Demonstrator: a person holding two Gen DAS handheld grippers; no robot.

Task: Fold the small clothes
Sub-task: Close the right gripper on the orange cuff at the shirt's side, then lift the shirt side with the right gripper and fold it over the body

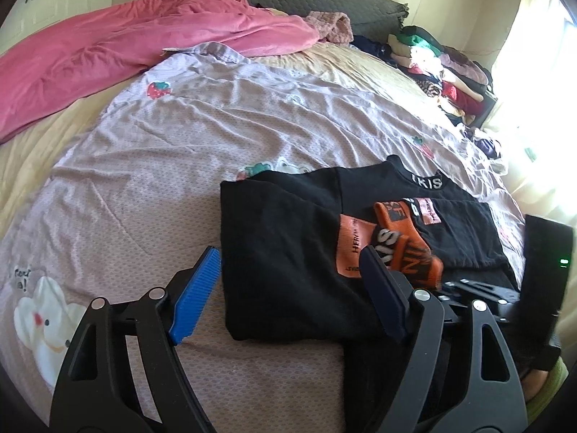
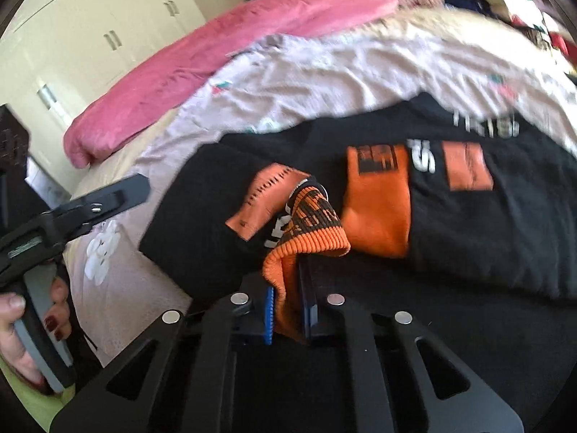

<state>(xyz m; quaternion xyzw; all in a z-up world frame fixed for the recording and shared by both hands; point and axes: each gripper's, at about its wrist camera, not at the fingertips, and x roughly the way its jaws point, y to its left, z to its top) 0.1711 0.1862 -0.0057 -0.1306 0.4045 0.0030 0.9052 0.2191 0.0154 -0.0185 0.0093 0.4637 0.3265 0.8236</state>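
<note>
A black top (image 1: pixel 288 252) with orange patches and an orange cuff (image 1: pixel 414 249) lies partly folded on the lilac printed sheet (image 1: pixel 180 151). My left gripper (image 1: pixel 292 292) is open and empty, its blue pad (image 1: pixel 194 299) on the sheet left of the top's edge. In the right wrist view my right gripper (image 2: pixel 288 310) is shut on the orange ribbed cuff (image 2: pixel 310 231) and holds it over the black top (image 2: pixel 487 231). The left gripper (image 2: pixel 108 195) shows at the left of that view.
A pink blanket (image 1: pixel 126 54) lies bunched across the far left of the bed. A pile of mixed clothes (image 1: pixel 443 68) sits at the far right by the bright window. White wardrobes (image 2: pixel 90 29) stand behind the bed.
</note>
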